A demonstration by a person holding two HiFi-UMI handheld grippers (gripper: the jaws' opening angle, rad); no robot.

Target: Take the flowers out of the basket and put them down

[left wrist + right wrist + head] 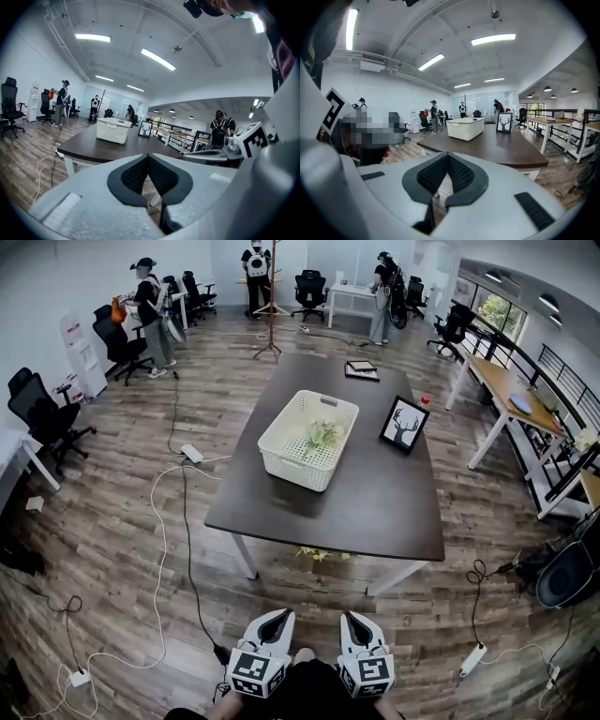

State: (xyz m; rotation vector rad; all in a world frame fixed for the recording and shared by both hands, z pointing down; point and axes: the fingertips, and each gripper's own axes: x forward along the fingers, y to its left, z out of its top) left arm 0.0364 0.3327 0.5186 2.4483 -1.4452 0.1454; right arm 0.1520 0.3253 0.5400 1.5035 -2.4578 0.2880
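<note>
A white plastic basket [309, 440] stands on the dark brown table [375, 512], left of its middle. Pale green flowers [323, 434] lie inside it. Both grippers are held low in front of me, well short of the table's near edge. My left gripper [280, 614] is shut and holds nothing; my right gripper [350, 616] beside it is also shut and holds nothing. In the left gripper view the closed pads [148, 156] point toward the basket [112, 130]. The right gripper view shows its pads [448, 155] together, with the basket [465, 128] far ahead.
A framed deer picture [404, 424] stands right of the basket, a small red object [425, 400] behind it. A dark flat frame [361, 369] lies at the table's far end. Some flowers [319, 554] lie on the floor under the near edge. Cables [183, 549] run along the floor at left. People and office chairs stand at the back.
</note>
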